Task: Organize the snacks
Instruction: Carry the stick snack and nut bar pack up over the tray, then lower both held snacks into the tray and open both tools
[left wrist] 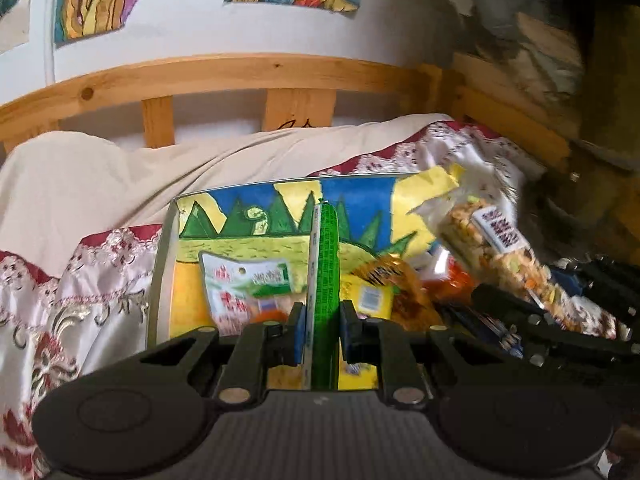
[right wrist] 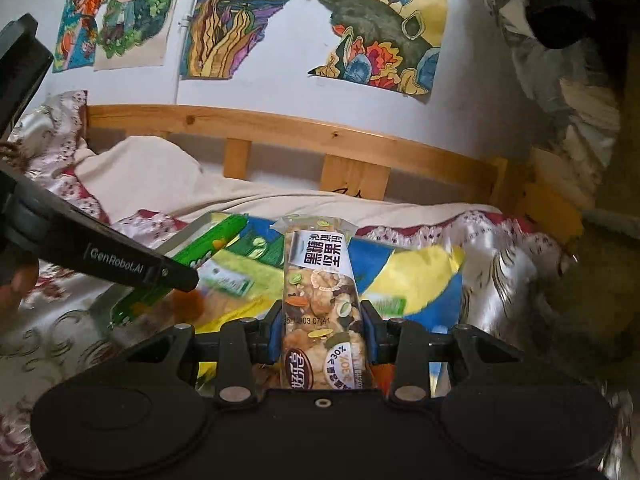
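The left gripper (left wrist: 323,334) is pinching a thin green packet (left wrist: 326,280) edge-on and the right gripper (right wrist: 322,330) is clamping a nut bar (right wrist: 320,292), so either could be slipping loose.

**Both tools clamped and tipped downward**

The left tool (left wrist: 323,320) points down at a slant, its blue pads (left wrist: 298,332) pressed flat against the thin green packet (left wrist: 326,280) standing on edge between them. The right tool (right wrist: 322,328) tilts down more gently, jaws partly apart and gripping a clear nut bar (right wrist: 320,300). A fingertip (right wrist: 16,284) shows behind the left tool's arm.
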Motion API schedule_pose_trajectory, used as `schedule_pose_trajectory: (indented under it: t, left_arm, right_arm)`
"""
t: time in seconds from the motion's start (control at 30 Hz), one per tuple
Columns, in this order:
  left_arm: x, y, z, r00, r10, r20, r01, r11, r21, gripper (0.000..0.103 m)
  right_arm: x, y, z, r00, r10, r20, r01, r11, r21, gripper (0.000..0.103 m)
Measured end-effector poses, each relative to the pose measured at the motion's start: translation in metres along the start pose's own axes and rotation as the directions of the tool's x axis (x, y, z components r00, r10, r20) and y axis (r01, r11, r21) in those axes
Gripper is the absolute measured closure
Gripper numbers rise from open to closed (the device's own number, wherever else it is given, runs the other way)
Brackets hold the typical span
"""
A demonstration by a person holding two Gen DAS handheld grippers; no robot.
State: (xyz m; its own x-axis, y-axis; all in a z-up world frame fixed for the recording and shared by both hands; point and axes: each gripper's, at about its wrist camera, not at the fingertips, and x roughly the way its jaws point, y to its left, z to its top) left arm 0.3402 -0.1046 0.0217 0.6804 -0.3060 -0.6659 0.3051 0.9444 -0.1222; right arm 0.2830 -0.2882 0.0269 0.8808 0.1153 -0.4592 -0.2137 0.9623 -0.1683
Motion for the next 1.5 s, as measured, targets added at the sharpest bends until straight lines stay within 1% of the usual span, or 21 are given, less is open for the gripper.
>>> schedule_pose_trajectory:
  t: [0.07, 0.13, 0.27, 0.37, 0.43, 0.57, 0.73, 0.77, 0.8, 0.87, 0.93, 1.0, 1.03, 1.1, 1.17, 1.23, 1.3, 1.37, 1.5]
  left_arm:
    - [0.014, 0.006, 0.006, 1.0, 0.003, -0.023, -0.003, 1.0, 0.003, 0.085]
    - [0.028, 0.009, 0.01, 0.999, 0.011, -0.044, -0.01, 0.999, 0.031, 0.085]
    - [0.05, 0.011, 0.011, 0.996, 0.013, -0.088, -0.009, 0.999, 0.039, 0.085]
    - [0.058, 0.007, 0.012, 0.996, 0.026, -0.085, -0.02, 0.998, 0.067, 0.085]
    - [0.063, 0.007, 0.014, 0.995, 0.02, -0.099, -0.013, 0.998, 0.064, 0.085]
    - [0.067, 0.004, 0.013, 0.995, 0.028, -0.098, -0.02, 0.996, 0.083, 0.085]
    - [0.07, 0.005, 0.012, 0.992, 0.023, -0.126, -0.017, 0.999, 0.048, 0.084]
    - [0.069, 0.006, 0.012, 0.992, 0.022, -0.123, -0.017, 0.999, 0.041, 0.082]
    - [0.067, 0.006, 0.011, 0.993, 0.027, -0.116, -0.024, 0.999, 0.034, 0.076]
    - [0.065, 0.006, 0.012, 0.994, 0.029, -0.11, -0.026, 0.999, 0.029, 0.071]
    - [0.063, 0.005, 0.013, 0.994, 0.029, -0.103, -0.027, 0.999, 0.024, 0.071]
    - [0.06, 0.004, 0.014, 0.995, 0.031, -0.096, -0.029, 0.999, 0.022, 0.069]
    - [0.059, 0.004, 0.014, 0.995, 0.033, -0.091, -0.031, 0.999, 0.022, 0.068]
    - [0.055, 0.003, 0.014, 0.996, 0.04, -0.08, -0.038, 0.999, 0.019, 0.064]
    - [0.052, 0.004, 0.014, 0.996, 0.047, -0.07, -0.046, 0.999, 0.012, 0.062]
    - [0.047, 0.007, 0.014, 0.997, 0.055, -0.054, -0.055, 0.998, -0.003, 0.059]
    - [0.04, 0.011, 0.013, 0.998, 0.059, -0.028, -0.06, 0.998, -0.025, 0.049]
    - [0.033, 0.015, 0.013, 0.998, 0.068, 0.001, -0.068, 0.996, -0.051, 0.043]
    - [0.017, 0.023, 0.006, 0.996, 0.061, 0.061, -0.055, 0.994, -0.091, 0.029]
  right_arm:
    - [0.013, -0.002, 0.004, 1.0, -0.016, -0.005, 0.016, 0.999, -0.029, 0.064]
    - [0.026, -0.003, 0.006, 1.0, -0.012, -0.027, 0.011, 0.999, -0.036, 0.064]
    - [0.051, -0.001, 0.007, 0.998, -0.014, -0.068, 0.01, 0.998, -0.068, 0.064]
    - [0.065, 0.002, 0.002, 0.995, -0.016, -0.099, 0.008, 0.997, -0.077, 0.064]
    - [0.07, 0.004, -0.001, 0.994, -0.014, -0.105, 0.005, 0.996, -0.087, 0.064]
    - [0.074, 0.009, -0.004, 0.993, -0.002, -0.114, -0.009, 0.996, -0.091, 0.063]
    - [0.075, 0.013, -0.005, 0.992, 0.005, -0.124, -0.016, 0.996, -0.083, 0.062]
    - [0.074, 0.014, -0.005, 0.992, 0.004, -0.122, -0.015, 0.996, -0.083, 0.062]
    - [0.074, 0.014, -0.005, 0.992, 0.005, -0.122, -0.015, 0.996, -0.085, 0.061]
    - [0.073, 0.015, -0.004, 0.993, 0.005, -0.121, -0.015, 0.996, -0.084, 0.058]
    - [0.07, 0.013, -0.003, 0.993, 0.012, -0.115, -0.02, 0.997, -0.072, 0.056]
    - [0.067, 0.013, -0.002, 0.994, 0.012, -0.105, -0.019, 0.998, -0.065, 0.051]
    - [0.065, 0.013, -0.001, 0.995, 0.01, -0.099, -0.016, 0.998, -0.067, 0.05]
    - [0.064, 0.013, 0.0, 0.996, 0.005, -0.091, -0.011, 0.998, -0.066, 0.05]
    - [0.062, 0.012, 0.001, 0.996, 0.004, -0.085, -0.009, 0.998, -0.055, 0.049]
    - [0.059, 0.01, 0.0, 0.998, 0.002, -0.07, -0.005, 0.999, -0.041, 0.046]
    - [0.056, 0.008, -0.001, 0.998, 0.003, -0.057, -0.005, 1.0, -0.028, 0.043]
    - [0.051, 0.006, -0.001, 0.999, 0.001, -0.041, -0.001, 1.0, -0.007, 0.041]
    - [0.038, 0.002, -0.001, 1.0, 0.003, -0.004, -0.003, 0.999, 0.051, 0.038]
